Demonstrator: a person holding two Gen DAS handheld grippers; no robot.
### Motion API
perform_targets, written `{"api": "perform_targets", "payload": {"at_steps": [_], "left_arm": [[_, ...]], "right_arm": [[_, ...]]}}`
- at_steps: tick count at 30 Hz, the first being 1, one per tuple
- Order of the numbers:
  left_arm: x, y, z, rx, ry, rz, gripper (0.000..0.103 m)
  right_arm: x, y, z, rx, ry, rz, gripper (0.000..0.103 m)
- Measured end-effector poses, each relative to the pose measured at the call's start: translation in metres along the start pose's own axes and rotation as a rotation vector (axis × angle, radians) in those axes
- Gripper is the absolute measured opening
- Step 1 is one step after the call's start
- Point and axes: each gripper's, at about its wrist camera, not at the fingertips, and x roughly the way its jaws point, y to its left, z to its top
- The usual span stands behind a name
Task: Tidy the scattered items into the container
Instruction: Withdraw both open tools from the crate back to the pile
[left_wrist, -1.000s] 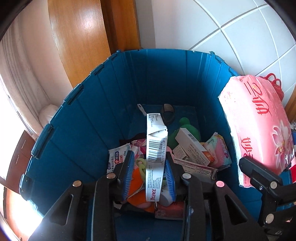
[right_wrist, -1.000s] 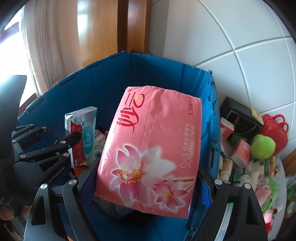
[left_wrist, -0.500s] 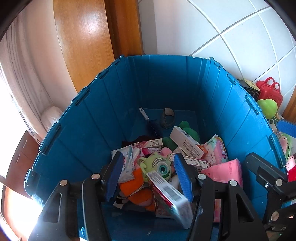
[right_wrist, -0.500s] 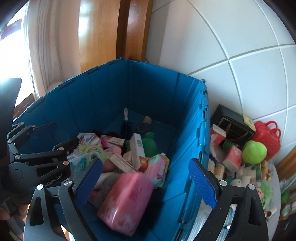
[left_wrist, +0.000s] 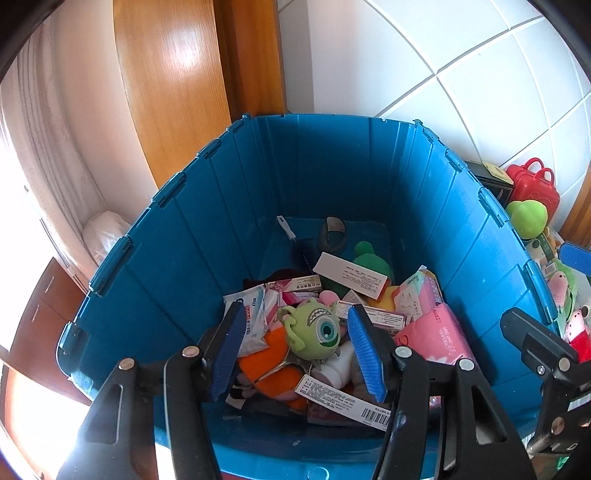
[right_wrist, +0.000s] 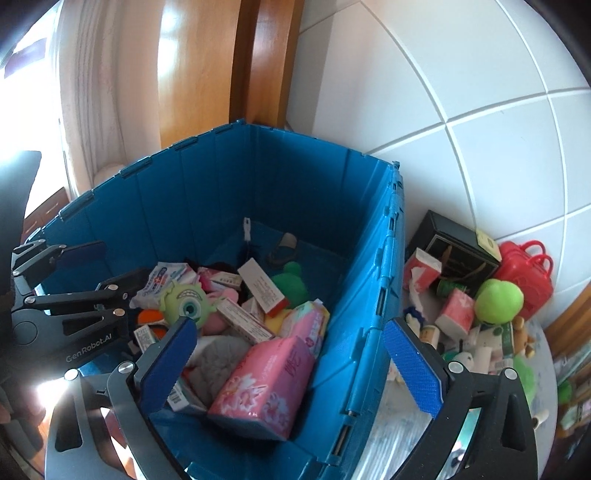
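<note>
1. Step in hand: release just done. Left gripper (left_wrist: 295, 354) stands part open with nothing between its pads; its jaws have just been opening. The barcoded medicine box (left_wrist: 343, 402) lies in the blue crate (left_wrist: 155, 266) below it.
2. Right gripper (right_wrist: 291, 365) is spread wide and holds nothing, jaws just opened further. The pink tissue pack (right_wrist: 266, 384) rests inside the crate's near right corner.
3. Next move: swing right, over the crate wall, to the floor pile: green plush ball (right_wrist: 498, 301), red toy case (right_wrist: 524, 273), small tissue packs (right_wrist: 456, 314).
4. In the way: the tall crate wall; the pile is tightly jumbled, probably awkward to single out.
</note>
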Motion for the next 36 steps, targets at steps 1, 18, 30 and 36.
{"api": "perform_targets", "payload": {"at_steps": [1, 18, 30, 36], "left_arm": [[-0.002, 0.000, 0.000, 0.000, -0.003, -0.002, 0.056], [-0.039, -0.012, -0.012, -0.020, -0.069, -0.036, 0.056], [-0.070, -0.085, -0.009, 0.080, -0.129, -0.133, 0.056], [-0.084, -0.141, -0.007, 0.148, -0.154, -0.195, 0.056]], "right_arm": [[-0.002, -0.001, -0.001, 0.003, -0.002, 0.001, 0.103], [-0.036, -0.020, -0.019, 0.048, -0.060, -0.012, 0.103], [-0.071, -0.082, -0.053, 0.170, -0.089, -0.077, 0.103], [-0.091, -0.132, -0.081, 0.249, -0.093, -0.136, 0.103]]}}
